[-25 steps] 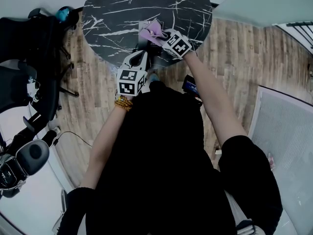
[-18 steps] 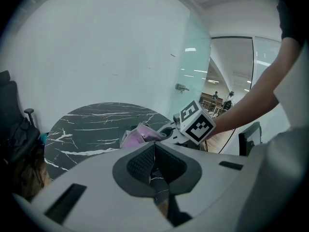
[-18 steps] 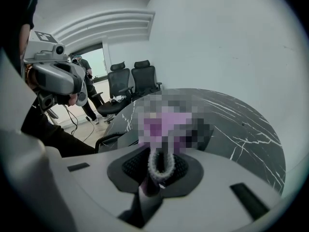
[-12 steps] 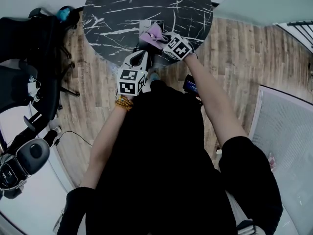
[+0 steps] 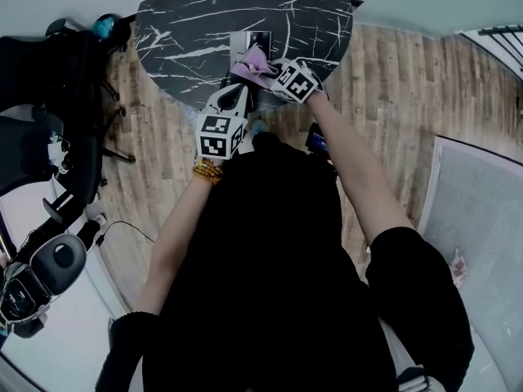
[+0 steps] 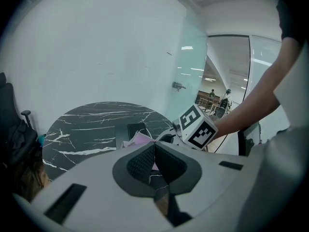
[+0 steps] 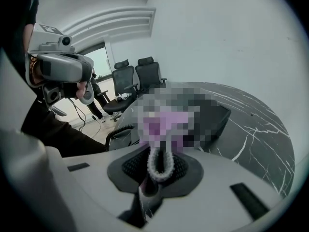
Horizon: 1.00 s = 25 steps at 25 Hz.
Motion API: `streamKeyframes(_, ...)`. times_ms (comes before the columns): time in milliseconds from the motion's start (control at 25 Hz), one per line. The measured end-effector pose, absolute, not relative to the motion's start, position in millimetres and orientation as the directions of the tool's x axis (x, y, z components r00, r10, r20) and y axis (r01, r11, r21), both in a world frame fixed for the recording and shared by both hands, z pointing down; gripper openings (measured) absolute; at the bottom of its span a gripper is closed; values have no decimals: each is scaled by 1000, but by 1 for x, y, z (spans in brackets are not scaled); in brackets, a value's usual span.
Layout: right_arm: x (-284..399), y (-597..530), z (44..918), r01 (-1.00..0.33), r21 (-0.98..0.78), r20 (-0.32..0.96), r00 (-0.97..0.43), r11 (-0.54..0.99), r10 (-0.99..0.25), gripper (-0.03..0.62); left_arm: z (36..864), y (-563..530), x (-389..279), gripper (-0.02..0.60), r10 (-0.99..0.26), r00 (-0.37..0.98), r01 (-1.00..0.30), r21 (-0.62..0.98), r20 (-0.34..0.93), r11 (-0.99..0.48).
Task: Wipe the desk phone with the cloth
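Surface: one round black marble table (image 5: 196, 15), open toward 12 o'clock.
Phone: one dark desk phone (image 5: 260, 39) at its 6 o'clock rim.
Cloth: one pink cloth (image 5: 253, 60) on phone, pinched by right gripper (image 5: 266, 69).
Left gripper (image 5: 239, 96): jaws together, empty, at rim.

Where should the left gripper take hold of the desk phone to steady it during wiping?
Probably the left edge of the desk phone, coming from the person's left: the cloth and right gripper cover its near right part, while that edge lies bare. The left gripper, shut now, would open first.
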State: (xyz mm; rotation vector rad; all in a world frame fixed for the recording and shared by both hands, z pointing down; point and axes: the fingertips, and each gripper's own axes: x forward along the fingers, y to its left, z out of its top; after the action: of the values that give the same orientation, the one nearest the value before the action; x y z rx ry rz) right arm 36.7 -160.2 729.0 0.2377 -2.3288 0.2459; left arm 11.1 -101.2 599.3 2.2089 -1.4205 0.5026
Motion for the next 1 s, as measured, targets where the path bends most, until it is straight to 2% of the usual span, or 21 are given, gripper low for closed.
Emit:
streamKeyframes(840,39,-137,738,-175,-185,744,-667,967,21,55,597,-103,8,14,-757,391,-919,181,523,-350)
streamKeyframes(1000,40,-127,740,-131,-209,785,-614,969,87,55,596,-103,7,14,-763,386,-921,174,519,-347)
